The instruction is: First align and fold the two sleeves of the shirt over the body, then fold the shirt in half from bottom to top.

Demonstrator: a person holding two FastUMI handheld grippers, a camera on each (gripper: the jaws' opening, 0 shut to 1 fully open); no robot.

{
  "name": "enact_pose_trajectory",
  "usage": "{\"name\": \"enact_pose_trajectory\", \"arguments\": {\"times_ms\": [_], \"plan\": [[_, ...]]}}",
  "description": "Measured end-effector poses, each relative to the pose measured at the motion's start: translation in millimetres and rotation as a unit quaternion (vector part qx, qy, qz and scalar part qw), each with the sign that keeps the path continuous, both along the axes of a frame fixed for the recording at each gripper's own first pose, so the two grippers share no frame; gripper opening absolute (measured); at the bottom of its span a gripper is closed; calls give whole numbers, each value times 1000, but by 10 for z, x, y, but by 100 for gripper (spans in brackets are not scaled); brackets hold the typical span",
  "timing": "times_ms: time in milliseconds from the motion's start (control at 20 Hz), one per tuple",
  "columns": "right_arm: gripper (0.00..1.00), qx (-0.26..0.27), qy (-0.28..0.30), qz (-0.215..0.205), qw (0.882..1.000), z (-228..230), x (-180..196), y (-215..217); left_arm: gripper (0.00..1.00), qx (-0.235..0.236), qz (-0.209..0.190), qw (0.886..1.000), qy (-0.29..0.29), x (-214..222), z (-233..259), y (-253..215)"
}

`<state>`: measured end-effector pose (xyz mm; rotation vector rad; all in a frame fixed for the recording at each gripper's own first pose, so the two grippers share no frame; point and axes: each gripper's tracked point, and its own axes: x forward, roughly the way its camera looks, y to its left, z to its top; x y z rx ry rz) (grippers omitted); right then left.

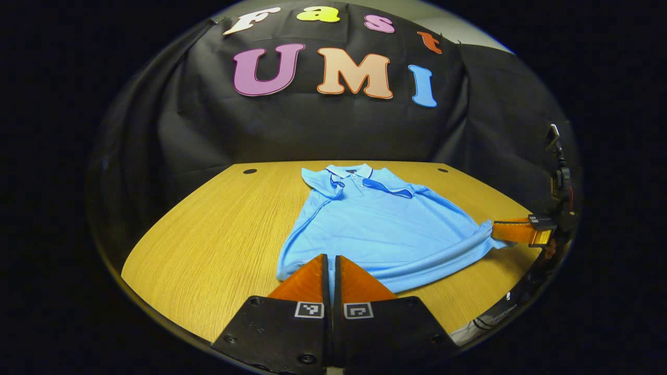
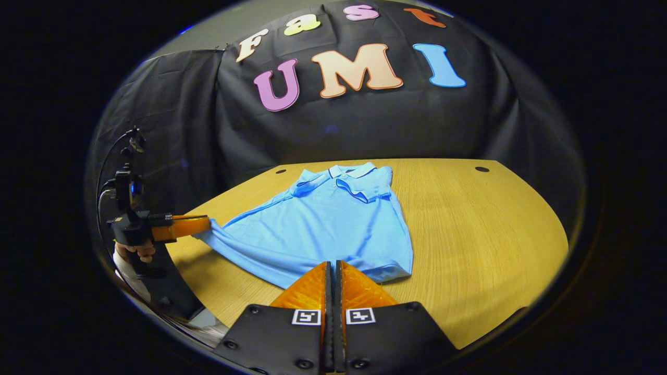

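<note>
In the left gripper view your left gripper (image 1: 330, 260) has its fingers pressed together, pinching the hem of the shirt (image 1: 375, 224), which lies flat on the table (image 1: 208, 245), sleeves already folded in. In the right gripper view your right gripper (image 2: 330, 266) pinches the other hem corner the same way. Lift unevenly and I reckon the sleeves slide out or the fold lands crooked

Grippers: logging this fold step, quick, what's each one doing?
Left gripper: closed on the shirt hem.
Right gripper: closed on the hem's other corner.
</note>
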<state>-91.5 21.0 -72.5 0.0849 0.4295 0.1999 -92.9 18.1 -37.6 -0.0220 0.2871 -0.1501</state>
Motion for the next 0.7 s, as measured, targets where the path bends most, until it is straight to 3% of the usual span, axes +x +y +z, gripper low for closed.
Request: {"name": "enact_pose_trajectory", "arguments": {"times_ms": [700], "plan": [[3,-50,-13,-11,999,638,1164,-190,0,-16,11,999,-41,1200,703,69]]}}
